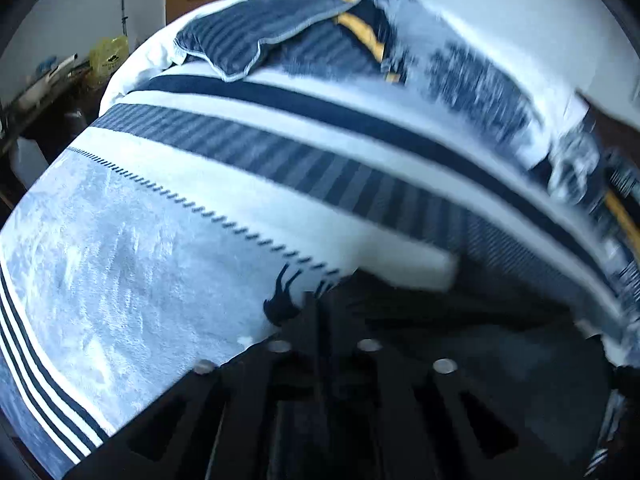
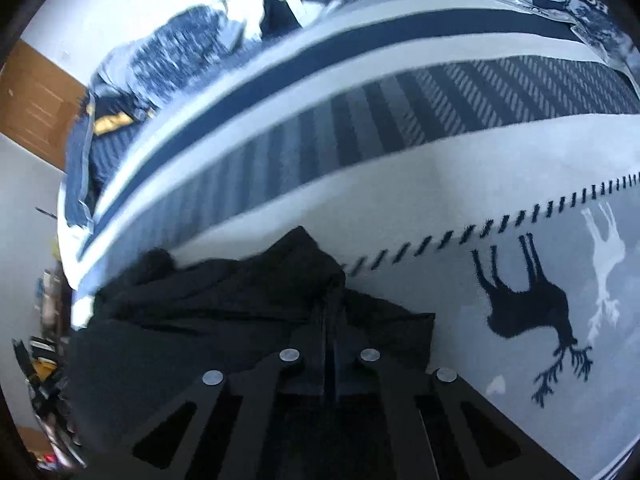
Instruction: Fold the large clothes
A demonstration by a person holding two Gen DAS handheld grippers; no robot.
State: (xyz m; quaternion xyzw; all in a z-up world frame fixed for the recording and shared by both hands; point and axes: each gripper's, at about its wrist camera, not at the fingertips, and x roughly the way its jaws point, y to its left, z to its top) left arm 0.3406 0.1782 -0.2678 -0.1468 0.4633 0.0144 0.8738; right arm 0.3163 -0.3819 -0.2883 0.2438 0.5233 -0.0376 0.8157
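The black garment (image 2: 240,320) lies on the bed, spread over the blanket (image 2: 440,208) with its stripes and deer figures, and I place everything else from that dark heap.

Starting at the left side, the left claw (image 1: 320,312) is low over the garment's near edge. Its two fingers stand nearly together, and dark cloth (image 1: 420,304) crowds their tips, but the view is smeared and dark on dark, so I cannot tell whether cloth is pinched or the claw is merely closed above it. Beyond the garment from there, toward the head of the bed, sits a blue striped pillow (image 1: 240,40).

Moving right, the right claw (image 2: 330,336) has its fingers drawn close with a narrow slit between them, and a raised ridge of the black garment runs straight into that slit. I judge it is clamped on that fold. To the right of the garment a dark deer figure (image 2: 528,312) is woven into the blanket.

The garment looks soft and limp, fairly thick, bunching into rounded humps rather than sharp creases. I would expect it to be light but floppy, sagging wherever it is not held, and likely to drag on the fuzzy blanket. The sensible holds seem to be at edges or corners, one per claw and well apart, so the cloth hangs flat between them.
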